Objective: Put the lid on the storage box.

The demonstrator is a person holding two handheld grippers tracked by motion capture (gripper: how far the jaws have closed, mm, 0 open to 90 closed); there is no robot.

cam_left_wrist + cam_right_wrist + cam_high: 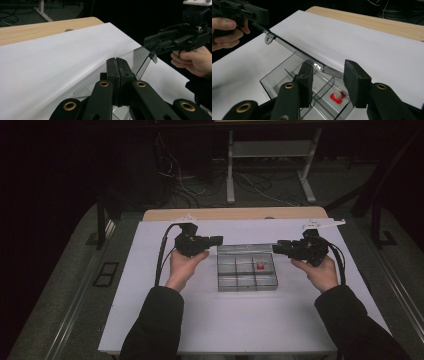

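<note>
My left gripper [117, 60] has its jaws clenched flat together on the near corner of the clear lid [140, 60], which stands raised over the box [247, 269]. In the right gripper view the left gripper [253, 18] shows at the lid's [294, 50] far end, pinching it by the small tab. My right gripper [328, 75] is released, jaws apart. The lid's front edge runs across just beyond its two pads, reaching in between them, and I cannot tell whether either pad touches it. Below the jaws the box [274, 82] sits open on the white sheet [220, 320], with a small red piece [337, 96] in one compartment near the right pad. From above, both grippers flank the box's back edge.
</note>
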